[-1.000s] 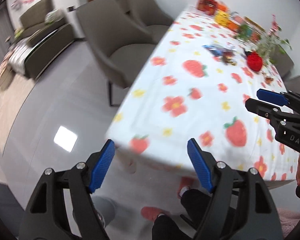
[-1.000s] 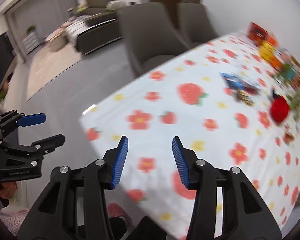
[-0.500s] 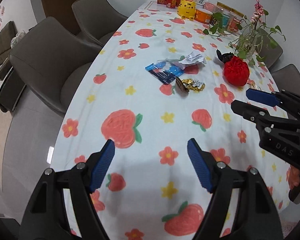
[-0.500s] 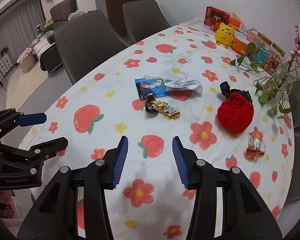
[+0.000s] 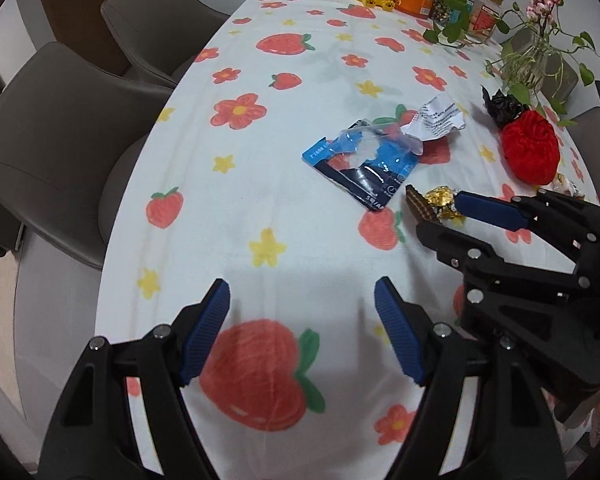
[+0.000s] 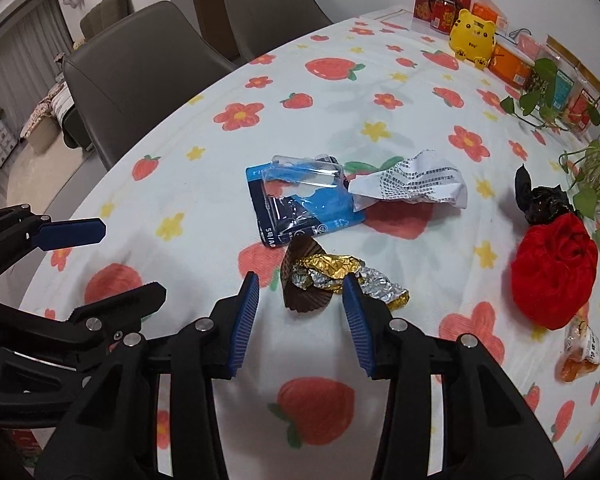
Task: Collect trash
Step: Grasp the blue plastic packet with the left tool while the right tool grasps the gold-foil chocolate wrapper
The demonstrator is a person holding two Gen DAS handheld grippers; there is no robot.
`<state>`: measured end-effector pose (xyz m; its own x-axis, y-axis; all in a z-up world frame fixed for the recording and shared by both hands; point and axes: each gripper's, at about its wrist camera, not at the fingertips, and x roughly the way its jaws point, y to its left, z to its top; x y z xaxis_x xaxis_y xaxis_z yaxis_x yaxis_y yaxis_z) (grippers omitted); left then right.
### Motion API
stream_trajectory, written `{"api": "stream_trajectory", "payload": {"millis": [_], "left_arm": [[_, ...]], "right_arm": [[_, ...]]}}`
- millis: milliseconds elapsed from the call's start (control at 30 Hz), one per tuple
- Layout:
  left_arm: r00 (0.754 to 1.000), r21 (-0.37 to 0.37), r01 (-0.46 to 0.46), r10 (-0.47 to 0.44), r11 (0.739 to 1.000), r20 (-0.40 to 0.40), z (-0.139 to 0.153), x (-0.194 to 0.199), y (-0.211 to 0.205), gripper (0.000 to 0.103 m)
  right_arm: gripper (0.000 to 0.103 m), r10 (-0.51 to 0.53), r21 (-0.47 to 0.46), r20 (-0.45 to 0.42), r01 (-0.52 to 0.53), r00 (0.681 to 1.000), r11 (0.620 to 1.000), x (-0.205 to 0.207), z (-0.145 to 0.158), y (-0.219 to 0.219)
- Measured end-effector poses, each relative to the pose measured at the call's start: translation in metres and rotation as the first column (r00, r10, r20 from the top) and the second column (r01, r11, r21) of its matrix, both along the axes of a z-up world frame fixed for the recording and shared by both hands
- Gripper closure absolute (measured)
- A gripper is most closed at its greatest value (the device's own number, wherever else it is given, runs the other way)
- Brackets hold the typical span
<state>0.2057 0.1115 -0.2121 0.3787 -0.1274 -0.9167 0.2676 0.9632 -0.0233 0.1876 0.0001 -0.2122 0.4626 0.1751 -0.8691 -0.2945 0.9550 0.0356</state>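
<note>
On the strawberry-print tablecloth (image 5: 260, 184) lies trash: a gold foil wrapper with a brown paper cup (image 6: 324, 268) (image 5: 440, 196), a torn blue plastic package (image 6: 300, 208) (image 5: 364, 164) and a crumpled white printed paper (image 6: 412, 182) (image 5: 436, 120). My right gripper (image 6: 300, 280) (image 5: 440, 216) points down at the foil wrapper. Its jaws are closing with the wrapper between the tips, and the pads do not press on it. My left gripper (image 5: 302, 286) (image 6: 132, 260) hovers open over bare cloth to the left, with nothing between its fingers.
A red cloth bag (image 6: 552, 272) with a black bag (image 6: 540, 200) behind it lies to the right, and an orange snack wrapper (image 6: 580, 356) nearer. A potted vine (image 5: 540, 52), a yellow tiger figure (image 6: 472, 38) and boxes line the far end. Grey chairs (image 5: 60, 136) stand on the left side.
Both grippers have swung from the table's near edge forward over the cloth toward the trash and sunk lower. The right gripper's jaws have narrowed and now straddle the foil wrapper.
</note>
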Motion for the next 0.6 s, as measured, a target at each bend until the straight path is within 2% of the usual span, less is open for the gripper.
{"api": "stream_trajectory", "payload": {"millis": [67, 133, 600], "left_arm": [[1.000, 0.008, 0.030, -0.030, 1.000, -0.001, -0.006, 0.009, -0.004, 0.028], [0.998, 0.014, 0.055, -0.055, 0.998, 0.003, -0.010, 0.018, -0.009, 0.028], [0.976, 0.010, 0.210, -0.210, 0.978, 0.058, -0.009, 0.070, -0.060, 0.028]], "right_arm": [[0.088, 0.003, -0.004, -0.030, -0.003, 1.000, 1.000, 0.006, -0.008, -0.001], [0.100, -0.003, -0.010, -0.044, 0.002, 0.999, 1.000, 0.010, -0.015, -0.005], [0.102, -0.096, 0.002, -0.026, 0.096, 0.995, 0.995, 0.034, -0.002, -0.044]]}}
